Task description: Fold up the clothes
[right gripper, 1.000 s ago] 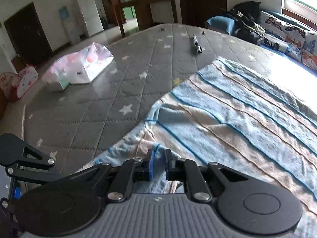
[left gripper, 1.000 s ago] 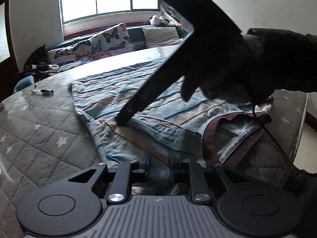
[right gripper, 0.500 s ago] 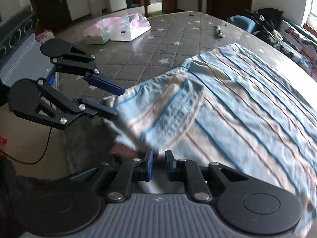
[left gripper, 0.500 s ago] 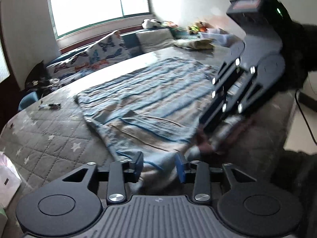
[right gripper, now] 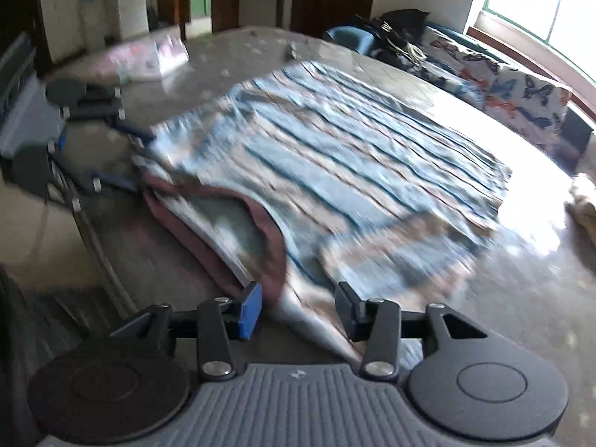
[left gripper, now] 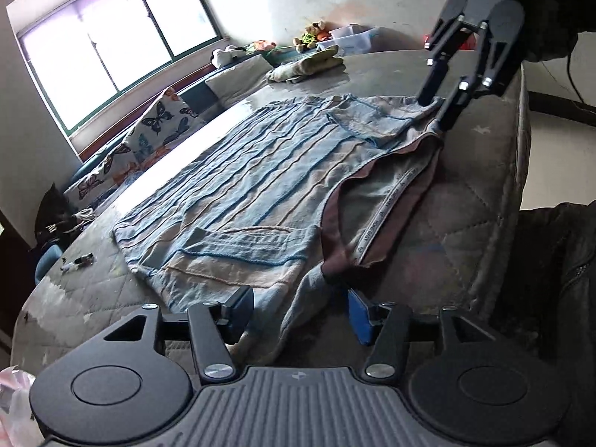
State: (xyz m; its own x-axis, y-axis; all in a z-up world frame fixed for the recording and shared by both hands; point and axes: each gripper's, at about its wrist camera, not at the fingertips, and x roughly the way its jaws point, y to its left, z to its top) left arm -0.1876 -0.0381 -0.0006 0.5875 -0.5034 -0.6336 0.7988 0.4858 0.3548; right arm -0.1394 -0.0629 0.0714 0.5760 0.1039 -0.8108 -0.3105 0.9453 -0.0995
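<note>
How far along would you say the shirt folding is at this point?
Done: the striped shirt lies spread flat on the quilted table, both sleeves tucked inward. In hand: nothing; the left gripper and right gripper are open at the shoulder corners. Left: folding the body over.

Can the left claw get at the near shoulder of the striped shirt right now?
Probably yes. The left claw is open, with the striped shirt shoulder lying between its fingers and nothing in the way.
</note>
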